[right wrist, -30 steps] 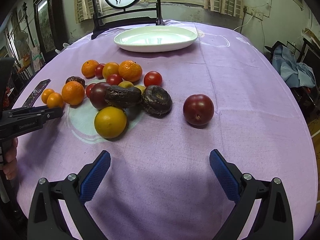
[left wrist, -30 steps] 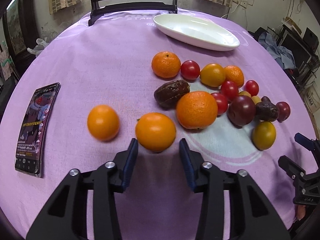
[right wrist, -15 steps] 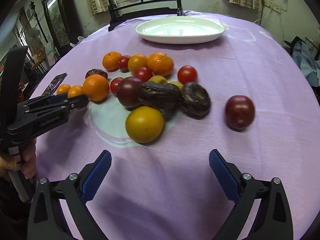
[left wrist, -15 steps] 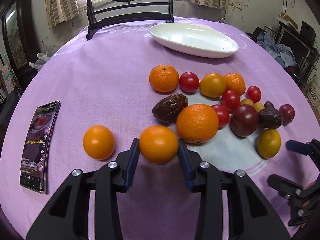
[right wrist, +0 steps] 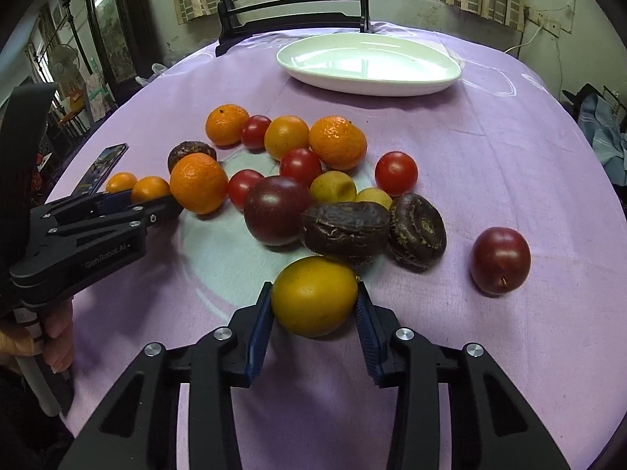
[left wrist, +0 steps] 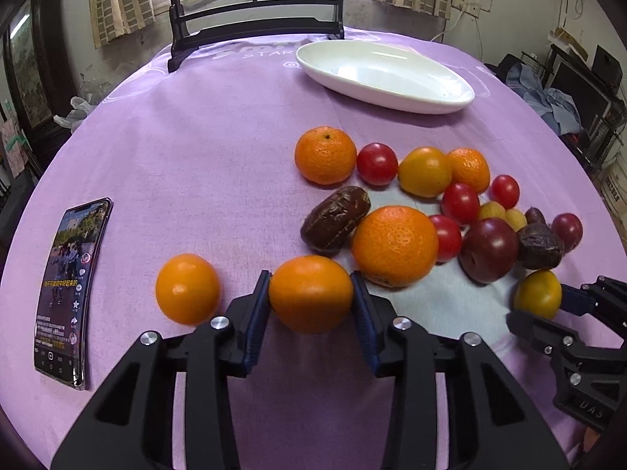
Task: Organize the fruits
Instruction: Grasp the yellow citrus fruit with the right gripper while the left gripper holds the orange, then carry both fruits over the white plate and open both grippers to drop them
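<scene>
My left gripper [left wrist: 310, 277] is shut on a small smooth orange [left wrist: 311, 305] at the near left of the fruit heap on the purple tablecloth [left wrist: 219, 149]. A second small orange [left wrist: 187, 288] lies just left of it. In the right wrist view my right gripper [right wrist: 314, 288] has its jaws closing, and both blue pads touch a round yellow fruit [right wrist: 314, 305] between them. The heap behind holds mandarins, red tomatoes, dark plums and wrinkled brown fruits. An empty white oval dish [right wrist: 368, 88] sits at the far side.
A phone [left wrist: 68, 293] lies screen up at the table's left. A dark chair back [left wrist: 254, 35] stands behind the dish. One red plum [right wrist: 500, 260] lies alone to the right of the heap. A person's hand [right wrist: 55, 337] holds the left gripper's handle.
The left jaws closed onto the small orange. My right gripper moved up to the yellow fruit, and its wide jaws closed in around it.
</scene>
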A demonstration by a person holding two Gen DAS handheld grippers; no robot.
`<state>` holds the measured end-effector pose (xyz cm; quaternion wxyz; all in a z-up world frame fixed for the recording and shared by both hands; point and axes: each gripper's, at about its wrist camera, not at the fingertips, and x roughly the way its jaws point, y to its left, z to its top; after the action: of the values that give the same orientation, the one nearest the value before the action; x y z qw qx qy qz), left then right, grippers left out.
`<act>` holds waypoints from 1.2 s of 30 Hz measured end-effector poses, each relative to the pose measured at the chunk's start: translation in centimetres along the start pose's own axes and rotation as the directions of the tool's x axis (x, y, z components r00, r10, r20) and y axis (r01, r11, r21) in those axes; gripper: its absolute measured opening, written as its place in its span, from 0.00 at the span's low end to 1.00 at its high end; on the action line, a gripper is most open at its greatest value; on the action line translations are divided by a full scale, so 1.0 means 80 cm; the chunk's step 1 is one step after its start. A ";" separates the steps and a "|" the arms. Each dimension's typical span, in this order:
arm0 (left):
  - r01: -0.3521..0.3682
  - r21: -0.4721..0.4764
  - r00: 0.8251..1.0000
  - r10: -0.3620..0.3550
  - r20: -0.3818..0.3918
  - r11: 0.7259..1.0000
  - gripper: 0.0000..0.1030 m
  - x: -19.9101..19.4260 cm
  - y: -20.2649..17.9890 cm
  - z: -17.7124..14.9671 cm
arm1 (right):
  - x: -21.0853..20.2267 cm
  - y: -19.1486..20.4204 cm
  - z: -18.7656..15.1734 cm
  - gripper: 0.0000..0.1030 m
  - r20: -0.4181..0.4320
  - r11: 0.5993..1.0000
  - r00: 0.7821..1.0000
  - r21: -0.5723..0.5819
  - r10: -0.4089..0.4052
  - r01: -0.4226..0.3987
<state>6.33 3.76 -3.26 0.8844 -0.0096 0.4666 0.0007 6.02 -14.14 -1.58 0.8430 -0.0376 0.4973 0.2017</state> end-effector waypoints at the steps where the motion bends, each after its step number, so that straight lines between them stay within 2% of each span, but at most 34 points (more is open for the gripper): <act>1: 0.019 0.001 1.000 -0.019 -0.006 1.000 0.38 -0.004 0.001 -0.001 | -0.005 -0.002 -0.001 0.39 -0.001 1.000 1.000 0.004 0.024 -0.024; 5: 0.099 0.026 0.995 -0.100 0.019 0.995 0.38 -0.041 0.002 -0.001 | -0.043 -0.020 0.005 0.39 0.060 0.986 0.985 0.011 0.163 -0.164; 7: 0.123 0.035 0.990 -0.125 0.060 0.992 0.38 -0.062 0.002 0.014 | -0.058 -0.029 0.019 0.39 0.110 0.985 0.979 0.021 0.171 -0.174; 9: 0.137 0.045 0.986 -0.141 0.095 0.990 0.38 -0.074 -0.001 0.035 | -0.068 -0.040 0.043 0.39 0.166 0.991 0.978 0.019 0.128 -0.133; 12: 0.111 0.057 0.984 -0.118 0.136 0.992 0.38 -0.072 -0.014 0.086 | -0.062 -0.049 0.094 0.39 0.235 1.000 0.972 0.008 0.001 -0.003; 14: 0.092 0.063 0.981 -0.102 0.165 0.994 0.38 -0.056 -0.025 0.128 | -0.044 -0.056 0.127 0.39 0.245 0.999 0.969 0.006 -0.040 0.040; 16: 0.037 0.051 0.984 -0.045 0.170 0.998 0.38 -0.028 -0.036 0.169 | -0.023 -0.058 0.157 0.39 0.256 0.996 0.963 -0.011 -0.082 0.088; 19: 0.007 0.029 0.992 -0.011 0.126 1.000 0.38 0.026 -0.050 0.220 | 0.018 -0.065 0.200 0.39 0.232 0.991 0.965 -0.026 -0.122 0.131; 22: -0.008 0.012 0.998 0.008 0.056 1.000 0.38 0.076 -0.059 0.248 | 0.056 -0.076 0.227 0.40 0.174 0.991 0.977 -0.018 -0.127 0.132; 27: -0.011 0.004 0.999 0.011 -0.033 1.000 0.39 0.132 -0.069 0.257 | 0.103 -0.079 0.242 0.40 0.082 0.990 0.988 -0.023 -0.134 0.136; 28: -0.013 -0.003 1.000 0.013 -0.029 1.000 0.45 0.136 -0.070 0.258 | 0.105 -0.081 0.243 0.41 0.081 0.991 0.988 -0.015 -0.129 0.131; 29: -0.017 -0.005 1.000 0.017 -0.022 1.000 0.48 0.136 -0.072 0.258 | 0.106 -0.083 0.243 0.48 0.077 0.992 0.989 -0.007 -0.125 0.126; 30: -0.028 -0.013 1.000 0.028 -0.013 1.000 0.58 0.132 -0.072 0.258 | 0.103 -0.083 0.243 0.52 0.082 0.992 0.989 -0.007 -0.126 0.127; 31: -0.030 -0.014 0.999 0.030 -0.011 0.999 0.77 0.124 -0.073 0.258 | 0.096 -0.084 0.240 0.56 0.092 0.992 0.988 -0.001 -0.122 0.122; 32: -0.031 -0.017 1.000 0.030 -0.004 0.999 0.82 0.116 -0.071 0.258 | 0.086 -0.084 0.236 0.58 0.103 0.994 0.988 0.004 -0.113 0.114; 36: -0.003 0.032 0.996 0.000 0.091 0.999 0.84 0.055 -0.068 0.241 | 0.032 -0.087 0.205 0.59 0.171 0.997 0.982 0.013 -0.083 0.082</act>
<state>24.78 -1.37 4.07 0.9048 0.0049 0.4257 -0.0058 23.21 -15.43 3.54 0.8903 -0.0384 0.4216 0.1677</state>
